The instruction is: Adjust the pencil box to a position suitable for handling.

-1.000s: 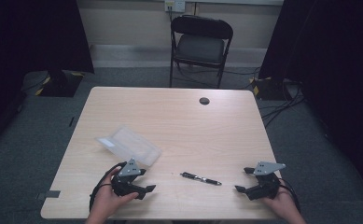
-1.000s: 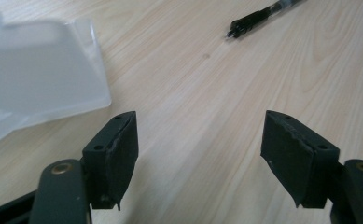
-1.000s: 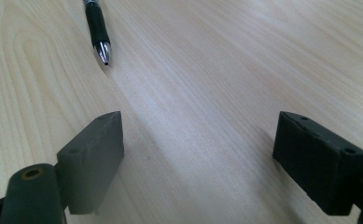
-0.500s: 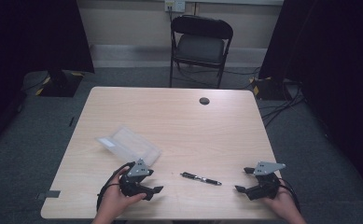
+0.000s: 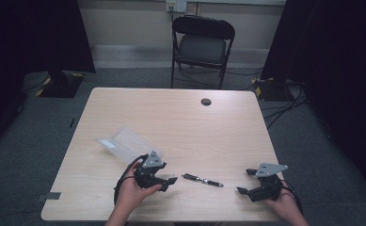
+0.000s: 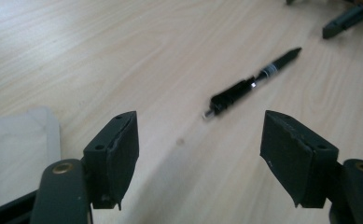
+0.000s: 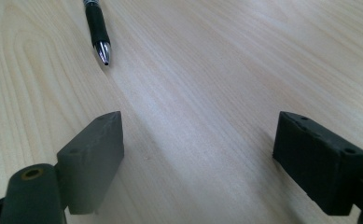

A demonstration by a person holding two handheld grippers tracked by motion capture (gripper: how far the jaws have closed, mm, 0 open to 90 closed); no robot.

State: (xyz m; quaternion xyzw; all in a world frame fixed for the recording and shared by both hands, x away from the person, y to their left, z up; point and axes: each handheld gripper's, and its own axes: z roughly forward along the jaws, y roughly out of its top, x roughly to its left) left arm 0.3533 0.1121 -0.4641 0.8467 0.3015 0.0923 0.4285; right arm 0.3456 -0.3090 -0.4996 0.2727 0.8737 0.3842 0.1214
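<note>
Left gripper sat low over the table, jaws wide apart, nothing between them. Pen lay flat just ahead of its jaws, not touching, seen close in the left gripper view. Clear plastic bag lay just behind and beside that gripper. Right gripper also stood wide and empty, pen tip ahead of its jaws, clear of them.
</note>
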